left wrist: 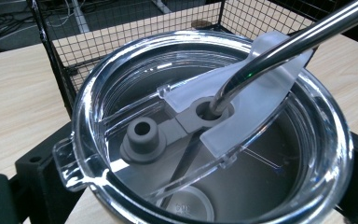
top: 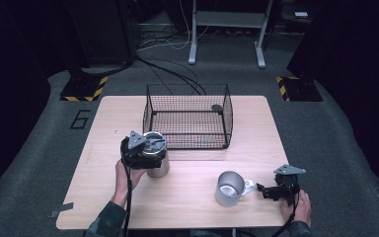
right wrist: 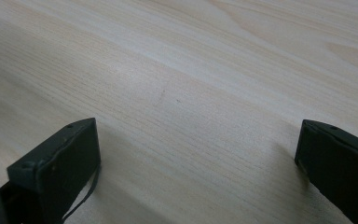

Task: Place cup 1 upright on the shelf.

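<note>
High view: wooden table with a black wire basket at the back centre. Left gripper sits at a steel tumbler just in front of the basket's left corner, jaws either side of the tumbler's top, looks clamped on it. Steel mug with white handle stands front right, upright, well apart from the tumbler. Right gripper low near the table just beside the mug handle; touching or not, cannot tell. Left gripper view: tumbler close up from above, clear lid on it, metal straw through the lid hole leaning up right, black jaws on both sides of the rim, basket right behind. Right gripper view: jaws wide apart over bare table, nothing between them.
</note>
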A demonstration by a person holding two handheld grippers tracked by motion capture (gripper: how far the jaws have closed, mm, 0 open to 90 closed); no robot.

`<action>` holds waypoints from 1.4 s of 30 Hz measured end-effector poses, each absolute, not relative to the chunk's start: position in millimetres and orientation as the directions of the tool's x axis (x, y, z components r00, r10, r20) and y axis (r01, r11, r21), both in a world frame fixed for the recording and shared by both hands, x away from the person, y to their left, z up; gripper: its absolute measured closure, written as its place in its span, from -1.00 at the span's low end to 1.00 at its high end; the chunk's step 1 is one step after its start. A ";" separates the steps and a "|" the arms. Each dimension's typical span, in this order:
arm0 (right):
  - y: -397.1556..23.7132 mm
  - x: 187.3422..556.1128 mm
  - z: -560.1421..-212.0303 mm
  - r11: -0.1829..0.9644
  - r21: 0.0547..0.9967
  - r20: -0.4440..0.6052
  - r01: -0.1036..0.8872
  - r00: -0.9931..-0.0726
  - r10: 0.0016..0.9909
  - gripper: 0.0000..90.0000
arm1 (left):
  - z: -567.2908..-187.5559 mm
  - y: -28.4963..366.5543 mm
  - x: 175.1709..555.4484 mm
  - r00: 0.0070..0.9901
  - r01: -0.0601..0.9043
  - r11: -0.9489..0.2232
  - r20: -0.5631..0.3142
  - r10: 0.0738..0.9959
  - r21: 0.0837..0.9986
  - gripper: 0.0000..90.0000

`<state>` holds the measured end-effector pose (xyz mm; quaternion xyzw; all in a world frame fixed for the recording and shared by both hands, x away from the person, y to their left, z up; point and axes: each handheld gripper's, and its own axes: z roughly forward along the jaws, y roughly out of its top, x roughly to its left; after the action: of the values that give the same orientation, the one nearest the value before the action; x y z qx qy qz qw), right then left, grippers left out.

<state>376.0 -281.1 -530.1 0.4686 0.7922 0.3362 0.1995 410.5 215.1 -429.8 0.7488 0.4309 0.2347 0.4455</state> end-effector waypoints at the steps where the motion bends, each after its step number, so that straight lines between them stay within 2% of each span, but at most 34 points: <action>1: -281.1 376.0 -530.1 0.335 0.720 -0.001 0.608 -0.481 0.877 -1.00 | -429.9 214.9 410.9 0.517 0.436 -0.231 -0.032 0.855 0.870 -0.95; 25: -281.1 376.0 -530.1 0.335 0.720 -0.001 0.608 -0.481 0.876 -1.00 | -425.8 215.5 407.2 0.535 0.429 -0.274 0.003 0.845 0.861 -0.92; 42: -281.1 376.0 -530.1 0.336 0.719 -0.001 0.608 -0.482 0.876 -1.00 | -403.4 213.3 400.2 0.567 0.394 -0.288 0.016 0.824 0.873 -0.92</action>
<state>376.0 -281.1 -530.1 0.4682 0.7925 0.3361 0.1994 400.2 213.3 -403.4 0.7651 0.3979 0.2416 0.4448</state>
